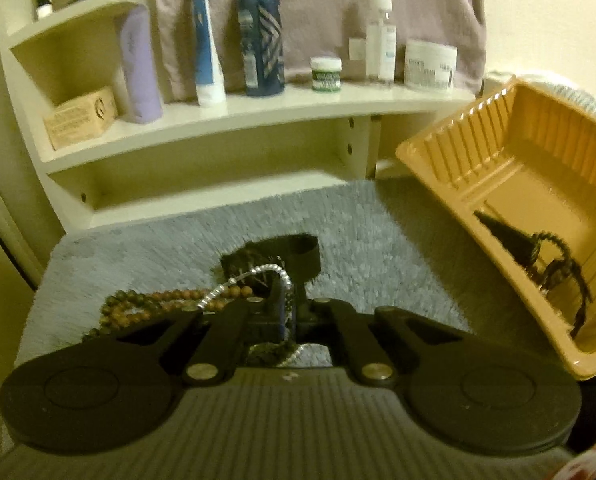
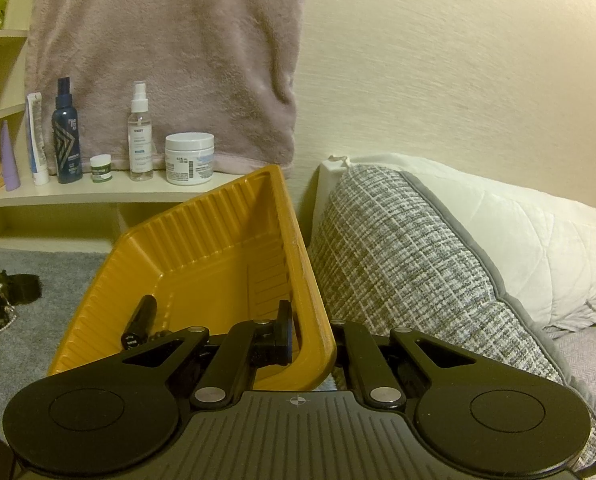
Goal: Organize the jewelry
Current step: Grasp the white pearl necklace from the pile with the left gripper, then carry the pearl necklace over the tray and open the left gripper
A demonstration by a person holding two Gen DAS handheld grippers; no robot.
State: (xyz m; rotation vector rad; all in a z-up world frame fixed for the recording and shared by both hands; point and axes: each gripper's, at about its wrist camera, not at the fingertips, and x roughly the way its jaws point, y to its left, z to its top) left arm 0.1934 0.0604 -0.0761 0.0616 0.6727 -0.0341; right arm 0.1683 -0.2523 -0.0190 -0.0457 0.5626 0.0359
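Observation:
My left gripper [image 1: 287, 300] is low over a grey fluffy mat [image 1: 378, 248], shut on a silver chain [image 1: 258, 270] that arcs up from its fingertips. Brown bead strands [image 1: 170, 296] trail off to the left. A dark heap of jewelry [image 1: 274, 256] lies just beyond the fingers. The orange plastic tray [image 1: 518, 184] stands tilted at the right, with a black cord piece [image 1: 558, 264] inside. My right gripper [image 2: 298, 336] is shut on the near wall of this tray [image 2: 202, 248]. One finger is inside, the other hidden outside. A black cylinder [image 2: 142, 316] rests in the tray.
A cream shelf [image 2: 98, 194] behind the mat carries bottles, tubes and jars, among them a blue bottle [image 1: 262, 40] and a white jar [image 2: 189, 158]. A mauve towel [image 2: 170, 60] hangs above. A checked grey pillow [image 2: 398, 260] lies right of the tray.

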